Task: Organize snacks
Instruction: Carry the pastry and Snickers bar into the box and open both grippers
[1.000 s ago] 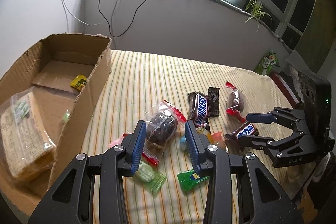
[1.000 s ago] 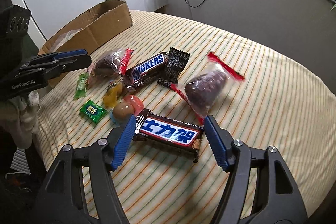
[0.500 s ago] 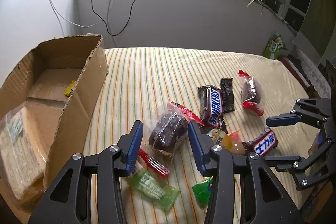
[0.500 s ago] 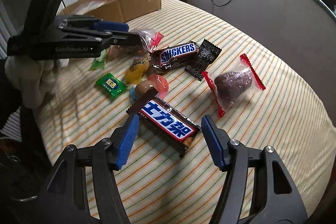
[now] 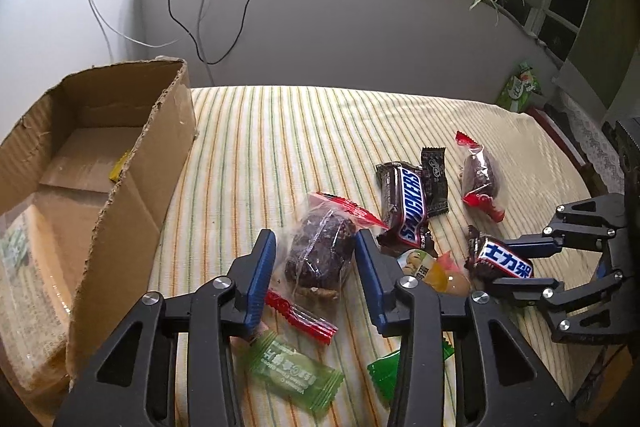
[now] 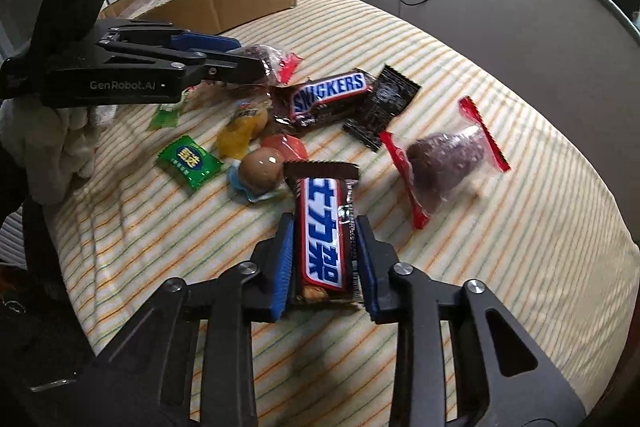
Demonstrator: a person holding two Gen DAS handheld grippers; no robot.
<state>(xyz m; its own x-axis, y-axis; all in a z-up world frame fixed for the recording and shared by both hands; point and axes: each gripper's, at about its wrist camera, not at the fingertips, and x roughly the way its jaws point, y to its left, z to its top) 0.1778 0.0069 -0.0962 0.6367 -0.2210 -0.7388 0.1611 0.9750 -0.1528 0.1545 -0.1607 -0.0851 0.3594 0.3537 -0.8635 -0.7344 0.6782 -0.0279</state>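
The open brown cardboard box [image 5: 96, 163] sits at the left edge of the table with the yellow striped cloth [image 5: 304, 131], as it did half a second ago, and the loose snacks lie to its right. The left gripper [image 5: 316, 263] has dropped closer to the cloth since then; its blue pads are spread and now bracket the clear red-edged bag of dark brown cake [image 5: 320, 255], whose long axis runs away from the camera, red sealed end pointing away from the box, though I cannot tell whether the pads touch it. Farther from the box, the right gripper [image 6: 325, 251] was open over the brown chocolate bar with the blue-and-white label [image 6: 324, 235] half a second ago; now it pinches the bar across its width, which has turned from lying diagonally to pointing lengthwise straight out between the pads, its near end buried between them. The smaller Snickers bar [image 6: 328, 95] lies unmoved beyond it, toward the box.
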